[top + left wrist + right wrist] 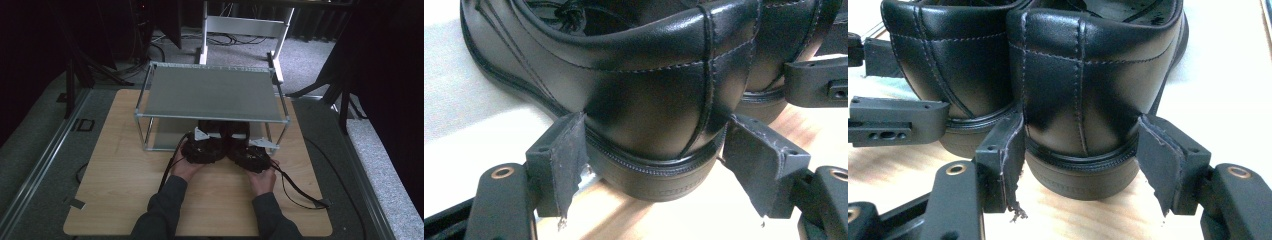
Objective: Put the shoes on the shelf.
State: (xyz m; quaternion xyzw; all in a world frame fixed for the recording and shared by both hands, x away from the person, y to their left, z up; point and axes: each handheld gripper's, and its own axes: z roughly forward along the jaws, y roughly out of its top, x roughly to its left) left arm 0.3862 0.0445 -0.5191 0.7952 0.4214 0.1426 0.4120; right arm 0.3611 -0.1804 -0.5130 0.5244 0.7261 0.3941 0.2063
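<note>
Left claw (651,167) straddles my left shoe's heel (649,125), pads spread just clear; right claw (1080,165) likewise spread around right shoe (1083,100), on surface (125,175).

From above I see my left tongs (204,148) and right tongs (249,154) side by side on the wooden bench (125,190), both pointing under the metal rack (212,92); each sits just behind a dark shoe (214,128) on the low shelf. My sleeves (165,212) come in from the bottom edge; cables (295,187) trail across the bench.
</note>
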